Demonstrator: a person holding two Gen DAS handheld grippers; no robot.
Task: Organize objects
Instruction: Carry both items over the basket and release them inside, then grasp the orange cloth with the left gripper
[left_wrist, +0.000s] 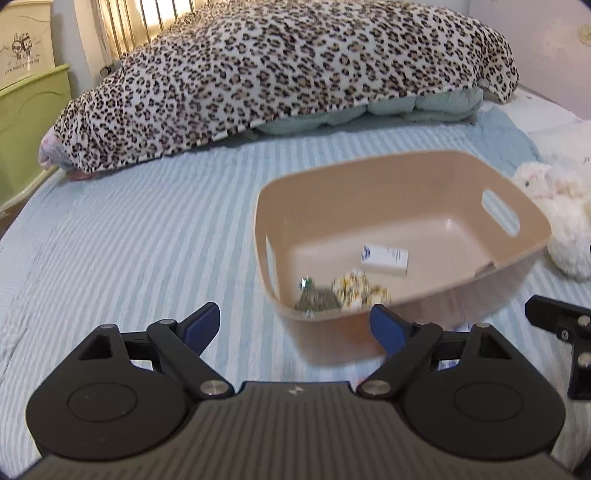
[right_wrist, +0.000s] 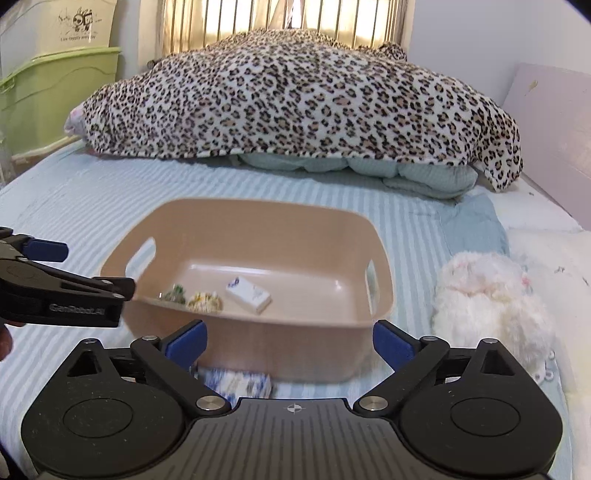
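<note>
Soft daylight glows through the curtain (right_wrist: 280, 22); the beige basket (left_wrist: 461, 173) is motion-blurred, and fisheye curvature bends the edges.

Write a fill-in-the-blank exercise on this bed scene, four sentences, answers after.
1. The white box lies inside the beige ____.
2. The blanket at the head of the bed has a ____ print.
3. The fluffy white toy lies ____ the basket, on the striped sheet.
4. The left tool and the right tool are both ____, holding nothing.

Missing words: basket; leopard; outside; open
</note>
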